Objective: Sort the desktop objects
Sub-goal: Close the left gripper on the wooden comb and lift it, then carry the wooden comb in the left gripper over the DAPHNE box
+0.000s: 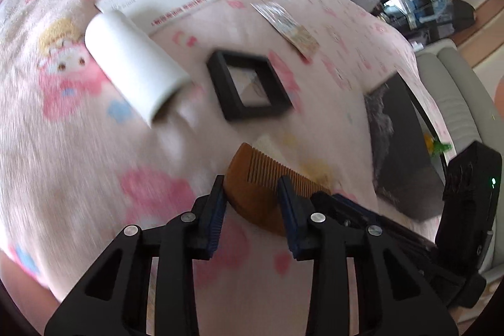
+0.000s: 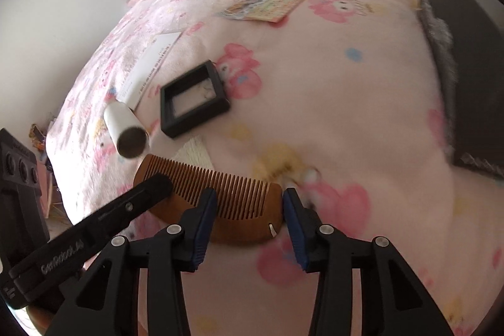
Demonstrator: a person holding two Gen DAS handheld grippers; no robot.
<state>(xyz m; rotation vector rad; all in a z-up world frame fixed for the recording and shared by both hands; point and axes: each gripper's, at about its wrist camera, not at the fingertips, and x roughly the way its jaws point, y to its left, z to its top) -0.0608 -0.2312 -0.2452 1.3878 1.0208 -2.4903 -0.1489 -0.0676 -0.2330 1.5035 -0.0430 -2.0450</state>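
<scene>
We see both grippers pitched steeply down over the wooden comb (image 2: 217, 203): left gripper (image 1: 252, 210) and right gripper (image 2: 250, 219) straddle it, fingers released, comb at 12 o'clock

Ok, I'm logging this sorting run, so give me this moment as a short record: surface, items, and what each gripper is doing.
surface: pink cartoon-print blanket
items: wooden comb, white roll, black square frame, white card, colourful sticker sheet, dark box at the edge
left gripper: jaws apart, straddling one end of the comb
right gripper: jaws apart, straddling the comb's other end
comb: lying flat on the blanket, not visibly clamped
</scene>
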